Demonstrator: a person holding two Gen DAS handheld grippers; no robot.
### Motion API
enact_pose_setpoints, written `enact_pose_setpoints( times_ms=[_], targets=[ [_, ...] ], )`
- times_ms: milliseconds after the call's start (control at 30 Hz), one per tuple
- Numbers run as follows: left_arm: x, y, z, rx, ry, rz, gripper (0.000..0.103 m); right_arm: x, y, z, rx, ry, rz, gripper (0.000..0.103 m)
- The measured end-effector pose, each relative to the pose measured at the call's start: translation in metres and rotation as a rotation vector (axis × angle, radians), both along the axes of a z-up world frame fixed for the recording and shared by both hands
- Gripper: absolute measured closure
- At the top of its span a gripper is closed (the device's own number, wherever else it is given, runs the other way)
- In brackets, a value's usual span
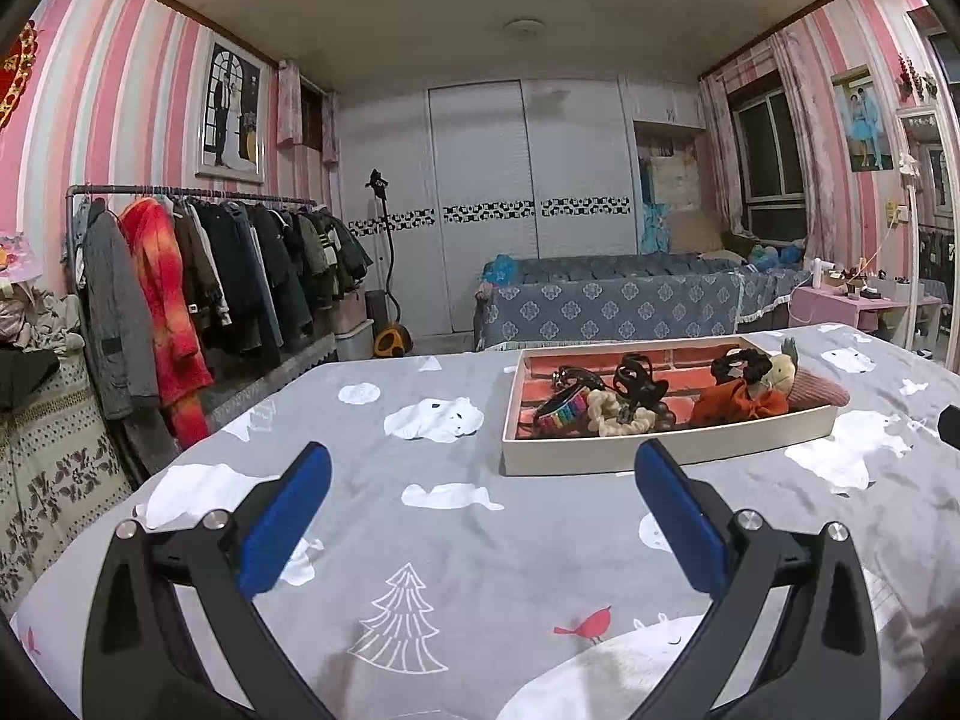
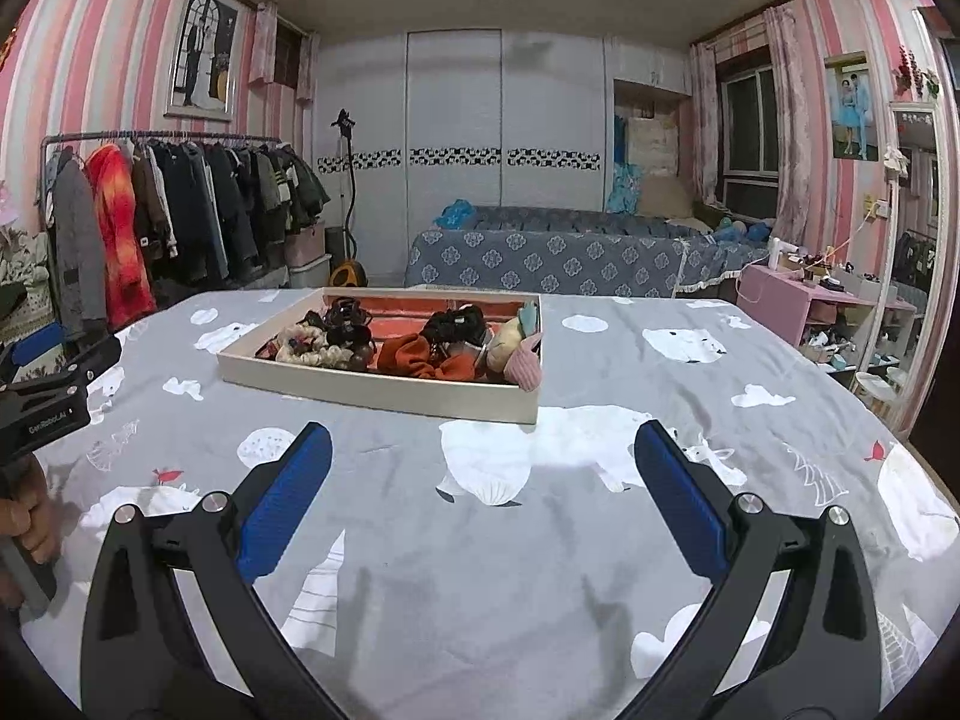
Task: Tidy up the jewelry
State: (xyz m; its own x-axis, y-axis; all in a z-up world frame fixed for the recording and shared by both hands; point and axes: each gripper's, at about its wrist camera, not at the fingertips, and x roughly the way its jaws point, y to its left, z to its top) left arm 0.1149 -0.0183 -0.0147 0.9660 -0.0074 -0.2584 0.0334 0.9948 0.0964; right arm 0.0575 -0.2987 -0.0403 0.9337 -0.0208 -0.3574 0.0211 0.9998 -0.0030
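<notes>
Both hand-held grippers, left (image 1: 483,501) and right (image 2: 483,501), spread wide over patterned bedsheet (image 2: 600,540), accessory tray (image 2: 384,391) beyond.

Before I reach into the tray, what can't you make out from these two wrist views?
- Tray floor, both views: the near wall hides its front strip.
- Items under the black claw clip and cream scrunchie, both views: piled, overlapping, too small to separate.
- Left gripper, right view: cut off by the left edge.
- Both grippers' handles: below the frames.
</notes>
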Motion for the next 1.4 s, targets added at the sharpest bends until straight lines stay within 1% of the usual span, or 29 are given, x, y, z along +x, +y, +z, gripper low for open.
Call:
enact_pose_setpoints(
  times_ms=[200, 333, 500, 567, 767, 867, 1400],
  targets=[
    [0.002, 0.002, 0.000, -0.012, 0.012, -0.002, 0.004, 0.003, -0.002, -0.002, 0.008, 0.019, -0.016, 0.005],
    [0.002, 0.003, 0.000, -0.014, 0.009, -0.003, 0.004, -0.001, -0.006, -0.001, 0.030, -0.003, -0.015, 0.005],
    [0.003, 0.011, 0.000, -0.044, 0.003, 0.000, 0.004, 0.005, 0.000, -0.003, -0.003, 0.030, -0.004, 0.005],
    [0.003, 0.012, 0.000, -0.049, 0.006, 0.000, 0.004, 0.004, 0.001, -0.002, -0.006, 0.026, -0.005, 0.005],
    [0.003, 0.007, -0.001, -0.020, 0.013, 0.009, 0.004, 0.001, -0.001, -0.002, -0.003, 0.015, -0.005, 0.005],
    [0.002, 0.008, -0.001, -0.021, 0.012, 0.013, 0.004, -0.002, -0.001, -0.001, -0.006, 0.002, -0.006, 0.005],
    [0.001, 0.008, -0.001, -0.025, 0.011, 0.014, 0.004, -0.001, 0.001, 0.001, -0.008, -0.001, -0.006, 0.005]
  ],
)
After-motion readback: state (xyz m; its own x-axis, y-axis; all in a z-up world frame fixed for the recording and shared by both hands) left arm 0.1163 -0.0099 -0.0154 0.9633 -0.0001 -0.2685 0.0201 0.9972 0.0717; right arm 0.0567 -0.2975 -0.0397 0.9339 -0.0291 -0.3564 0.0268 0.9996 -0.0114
